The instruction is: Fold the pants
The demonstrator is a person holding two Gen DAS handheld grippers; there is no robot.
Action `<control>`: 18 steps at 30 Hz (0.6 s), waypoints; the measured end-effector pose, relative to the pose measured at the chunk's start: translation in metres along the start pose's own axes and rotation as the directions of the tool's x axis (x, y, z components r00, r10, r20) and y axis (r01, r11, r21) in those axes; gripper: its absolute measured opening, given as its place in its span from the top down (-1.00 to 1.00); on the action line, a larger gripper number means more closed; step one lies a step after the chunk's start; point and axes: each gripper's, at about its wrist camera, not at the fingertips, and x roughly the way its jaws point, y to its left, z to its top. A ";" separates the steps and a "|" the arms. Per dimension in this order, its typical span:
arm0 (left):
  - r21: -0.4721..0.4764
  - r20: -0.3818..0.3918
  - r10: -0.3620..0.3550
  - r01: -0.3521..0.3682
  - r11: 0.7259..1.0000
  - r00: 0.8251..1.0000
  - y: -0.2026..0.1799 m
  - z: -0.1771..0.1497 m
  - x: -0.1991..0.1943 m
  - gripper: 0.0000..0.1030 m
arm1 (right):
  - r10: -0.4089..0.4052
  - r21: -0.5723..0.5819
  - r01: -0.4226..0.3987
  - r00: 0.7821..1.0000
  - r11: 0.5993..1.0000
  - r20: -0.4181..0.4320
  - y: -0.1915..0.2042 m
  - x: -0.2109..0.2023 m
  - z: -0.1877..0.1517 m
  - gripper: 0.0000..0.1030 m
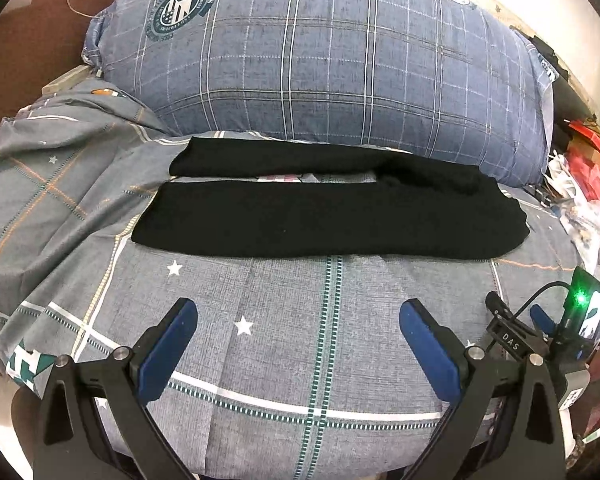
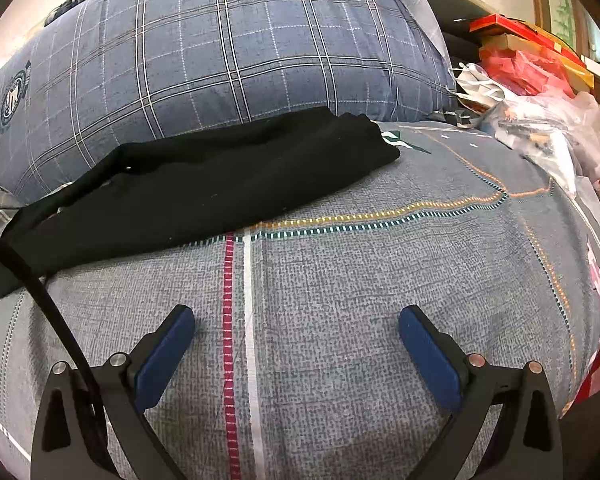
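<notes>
Black pants [image 1: 332,216] lie flat across the grey patterned bedspread [image 1: 284,320], legs pointing left and slightly apart, waist at the right. My left gripper [image 1: 298,316] hovers open over the bedspread, short of the near leg, nothing between its blue pads [image 1: 168,348]. In the right wrist view the same pants [image 2: 204,184] stretch from the left edge to the centre. My right gripper [image 2: 296,320] is open above bare bedspread [image 2: 340,300], to the right of and nearer than the waist end. The right gripper's body [image 1: 580,320] shows at the left view's right edge.
A big blue plaid pillow [image 1: 320,52] lies right behind the pants. Plastic bags and red boxes [image 2: 540,92] pile up off the bed's right side. A black cable [image 2: 40,292] crosses the right view's left. Brown headboard [image 1: 24,40] at far left.
</notes>
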 end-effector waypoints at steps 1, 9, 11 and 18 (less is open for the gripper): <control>0.000 0.004 -0.005 0.005 1.000 1.000 0.000 -0.001 -0.001 -0.96 | 0.001 -0.001 -0.001 1.000 1.000 0.002 0.000 0.000 -0.001 -1.00; 0.002 0.029 -0.019 0.019 1.000 0.999 -0.003 -0.004 -0.006 -0.96 | 0.000 -0.006 0.000 1.000 1.000 0.006 0.001 -0.002 -0.001 -1.00; 0.002 0.026 -0.014 0.014 1.000 1.000 -0.003 -0.004 -0.006 -0.96 | 0.000 -0.007 0.000 1.000 1.000 0.007 0.001 -0.002 -0.001 -1.00; -0.006 0.003 -0.022 0.022 1.000 1.000 -0.003 -0.008 0.000 -0.96 | 0.000 -0.007 0.000 1.000 1.000 0.006 0.001 -0.002 -0.002 -1.00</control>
